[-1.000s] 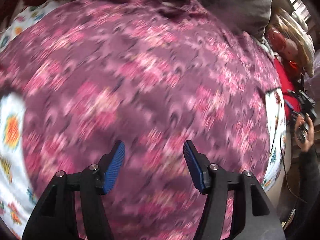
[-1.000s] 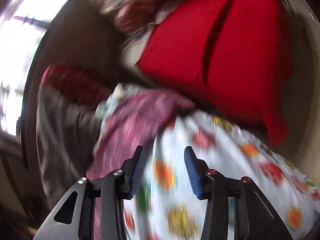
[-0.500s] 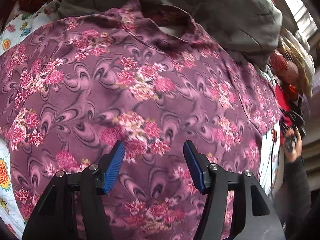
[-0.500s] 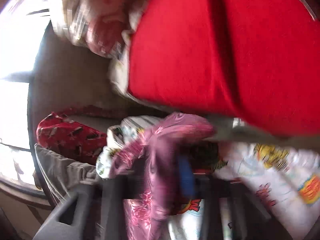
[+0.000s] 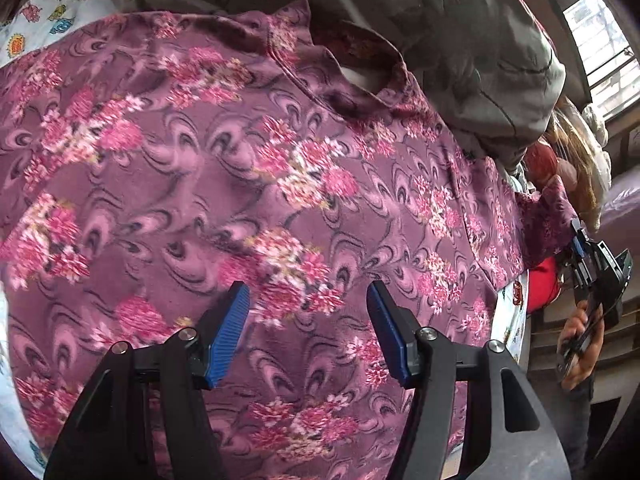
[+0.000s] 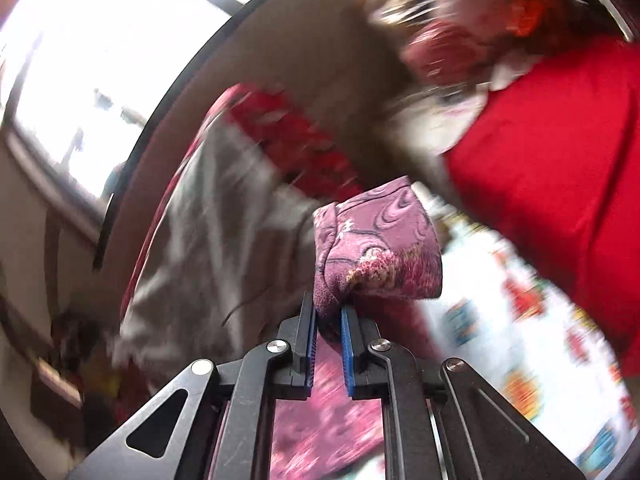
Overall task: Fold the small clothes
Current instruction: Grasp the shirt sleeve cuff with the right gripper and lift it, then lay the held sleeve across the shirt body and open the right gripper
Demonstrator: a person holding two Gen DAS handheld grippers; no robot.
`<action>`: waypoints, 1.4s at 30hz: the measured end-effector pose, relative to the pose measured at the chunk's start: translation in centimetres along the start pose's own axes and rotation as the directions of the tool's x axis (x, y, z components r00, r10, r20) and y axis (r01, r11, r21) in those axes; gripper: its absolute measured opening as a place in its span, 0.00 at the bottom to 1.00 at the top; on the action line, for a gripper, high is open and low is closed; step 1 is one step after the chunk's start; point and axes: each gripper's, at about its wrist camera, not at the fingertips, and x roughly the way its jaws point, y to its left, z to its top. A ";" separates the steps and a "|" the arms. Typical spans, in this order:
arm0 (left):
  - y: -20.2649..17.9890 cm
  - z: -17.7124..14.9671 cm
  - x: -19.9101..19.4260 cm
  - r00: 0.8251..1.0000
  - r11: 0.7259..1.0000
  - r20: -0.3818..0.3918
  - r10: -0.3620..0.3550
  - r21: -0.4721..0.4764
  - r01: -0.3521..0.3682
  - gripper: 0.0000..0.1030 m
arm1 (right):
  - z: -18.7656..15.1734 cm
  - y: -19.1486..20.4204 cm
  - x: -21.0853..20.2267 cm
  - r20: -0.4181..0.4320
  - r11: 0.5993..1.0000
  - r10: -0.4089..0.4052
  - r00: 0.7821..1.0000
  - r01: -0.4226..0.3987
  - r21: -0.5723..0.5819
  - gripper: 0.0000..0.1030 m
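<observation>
Right wrist view: the right gripper (image 6: 328,320) is clamped on one bunched edge of the single purple floral garment (image 5: 248,200), lifted off the white patterned sheet (image 6: 520,320). Its jaws have just been closing on that cloth. Left gripper (image 5: 308,332) hovers apart above the garment's middle.

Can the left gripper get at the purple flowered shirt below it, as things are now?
Probably yes. The left gripper is open right above the purple flowered shirt, with nothing between them. The right gripper already holds the shirt's sleeve.
</observation>
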 end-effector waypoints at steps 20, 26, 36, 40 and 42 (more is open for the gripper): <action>5.8 1.1 -2.9 0.997 0.997 0.034 -0.064 -0.043 0.066 0.58 | -19.3 20.0 12.1 -0.418 0.910 0.047 0.907 -0.212 -0.357 0.10; 7.8 0.9 -3.8 0.995 0.993 0.041 -0.086 -0.072 0.089 0.58 | -25.5 22.2 14.9 -0.550 0.890 0.024 0.835 -0.269 -0.368 0.24; 3.9 0.6 -1.8 0.996 0.996 0.009 -0.084 0.000 0.084 0.65 | -23.9 16.8 8.7 -0.542 0.921 0.030 0.840 -0.234 -0.312 0.28; 2.5 2.1 -0.6 0.998 0.999 0.054 -0.019 -0.041 0.022 0.63 | -20.6 12.7 5.2 -0.463 0.951 0.022 0.886 -0.161 -0.264 0.29; 2.2 2.8 -1.0 0.995 0.998 0.101 -0.006 -0.064 0.013 0.22 | -19.3 11.2 4.0 -0.427 0.963 0.022 0.904 -0.133 -0.232 0.30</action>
